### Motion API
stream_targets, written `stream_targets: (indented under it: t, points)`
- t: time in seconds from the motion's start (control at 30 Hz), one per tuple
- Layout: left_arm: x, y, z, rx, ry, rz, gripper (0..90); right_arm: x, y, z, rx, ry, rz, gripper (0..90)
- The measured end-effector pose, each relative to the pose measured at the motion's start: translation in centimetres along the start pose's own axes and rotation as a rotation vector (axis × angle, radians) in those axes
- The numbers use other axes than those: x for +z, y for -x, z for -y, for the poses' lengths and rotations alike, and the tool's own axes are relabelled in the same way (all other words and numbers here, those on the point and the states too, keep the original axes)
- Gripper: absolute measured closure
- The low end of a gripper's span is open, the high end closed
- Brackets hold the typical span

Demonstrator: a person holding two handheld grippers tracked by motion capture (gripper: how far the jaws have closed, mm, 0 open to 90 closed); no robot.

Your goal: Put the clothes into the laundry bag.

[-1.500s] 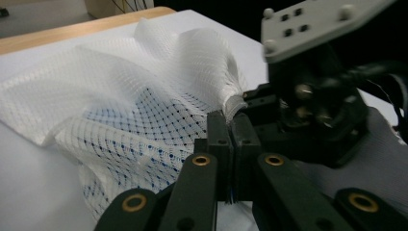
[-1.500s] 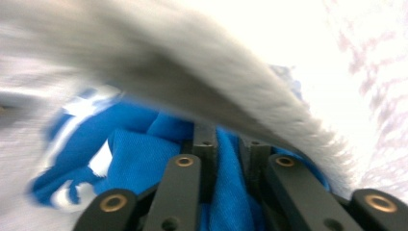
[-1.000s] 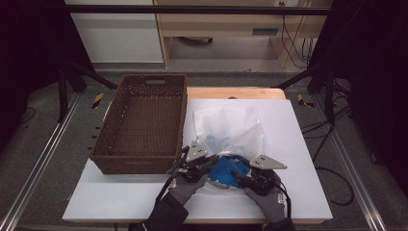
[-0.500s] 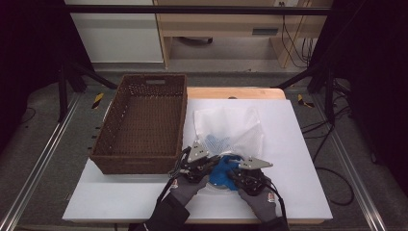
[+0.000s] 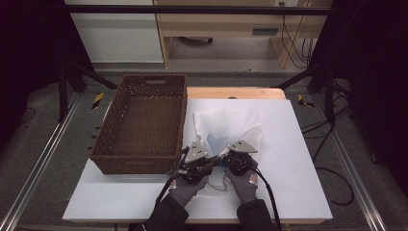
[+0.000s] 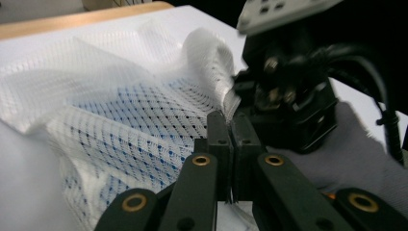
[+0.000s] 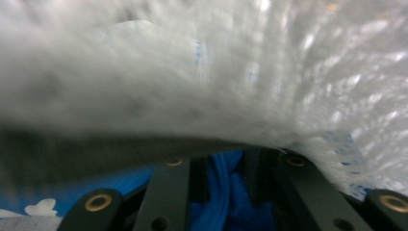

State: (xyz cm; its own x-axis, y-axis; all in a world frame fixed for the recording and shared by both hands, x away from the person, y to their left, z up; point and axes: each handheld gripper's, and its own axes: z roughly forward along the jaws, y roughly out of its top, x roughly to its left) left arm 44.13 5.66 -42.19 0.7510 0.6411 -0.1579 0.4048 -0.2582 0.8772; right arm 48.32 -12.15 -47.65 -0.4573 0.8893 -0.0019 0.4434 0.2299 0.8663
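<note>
- Since a second ago, the right gripper (image 5: 230, 155) has slid in from the lower right toward the middle of the high view, and the blue cloth (image 7: 231, 192) that lay open between the hands is now mostly covered there.
- Its jaws have just been closing, then easing apart a little; in the right gripper view the blue cloth sits bunched between them, pressed from both sides.
- White mesh bag (image 5: 230, 126) lies on the white table (image 5: 298, 183) at the centre of the high view, just right of the brown wicker basket (image 5: 139, 122), with blue showing through its near part.
- Left gripper (image 6: 230, 137) is clamped tight on the bag's near edge, low in the centre of the left gripper view; a thin fold of mesh is pinched between the pads.
- Both grippers sit side by side, nearly touching, at the bag's near edge.
</note>
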Motion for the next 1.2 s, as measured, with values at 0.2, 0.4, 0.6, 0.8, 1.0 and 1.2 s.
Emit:
stream_targets:
  t: [0.2,0.4,0.6,0.8,1.0,1.2]
  points:
    - [0.2,-0.5,0.3,-0.007,-0.01,-0.015,88.6,-2.5,0.8,0.2,0.022,0.01,-0.056,57.6]
    - [0.5,-0.4,0.4,-0.001,-0.013,-0.027,88.6,-6.6,1.8,0.7,0.018,0.05,-0.142,46.7]
    - [0.7,-0.5,0.4,-0.005,-0.015,-0.03,88.6,-8.3,2.4,2.2,0.009,0.036,-0.159,43.3]
    - [0.8,-0.4,0.2,-0.006,-0.001,-0.028,88.6,-5.1,0.5,3.7,-0.071,-0.144,-0.131,70.9]
    - [0.5,-0.1,0.0,-0.002,0.012,-0.019,88.6,-3.5,-0.5,2.0,-0.039,-0.123,-0.13,88.0]
    - [-0.1,0.4,-0.6,0.005,0.038,0.002,88.7,-2.0,-0.5,-0.2,0.02,-0.036,-0.083,87.8]
